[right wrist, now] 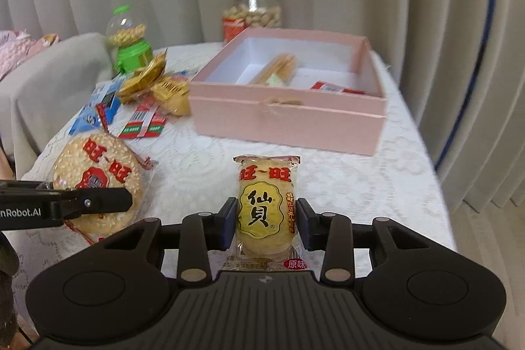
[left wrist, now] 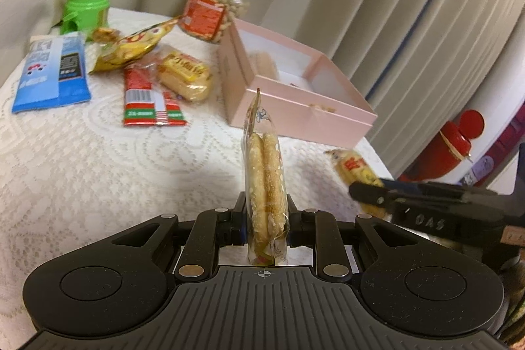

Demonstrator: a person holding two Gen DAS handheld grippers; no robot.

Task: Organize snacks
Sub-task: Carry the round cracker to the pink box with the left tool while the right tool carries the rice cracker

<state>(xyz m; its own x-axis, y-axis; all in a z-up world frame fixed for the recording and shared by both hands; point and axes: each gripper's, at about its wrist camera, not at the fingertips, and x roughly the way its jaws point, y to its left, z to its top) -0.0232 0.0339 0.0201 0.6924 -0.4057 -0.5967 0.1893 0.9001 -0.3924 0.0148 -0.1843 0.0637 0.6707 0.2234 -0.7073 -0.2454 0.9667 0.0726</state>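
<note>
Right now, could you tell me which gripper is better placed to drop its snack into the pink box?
Probably the right gripper: its senbei packet faces the pink box squarely; the left gripper sits off-corner.

The left hand-held gripper [left wrist: 265, 212] is level, its jaws clamped on the edges of a round rice cracker pack [left wrist: 266, 186] held upright on edge. The right hand-held gripper [right wrist: 266, 220], just right of that pack, has its jaws pressed against a yellow senbei pack [right wrist: 266, 212].
</note>
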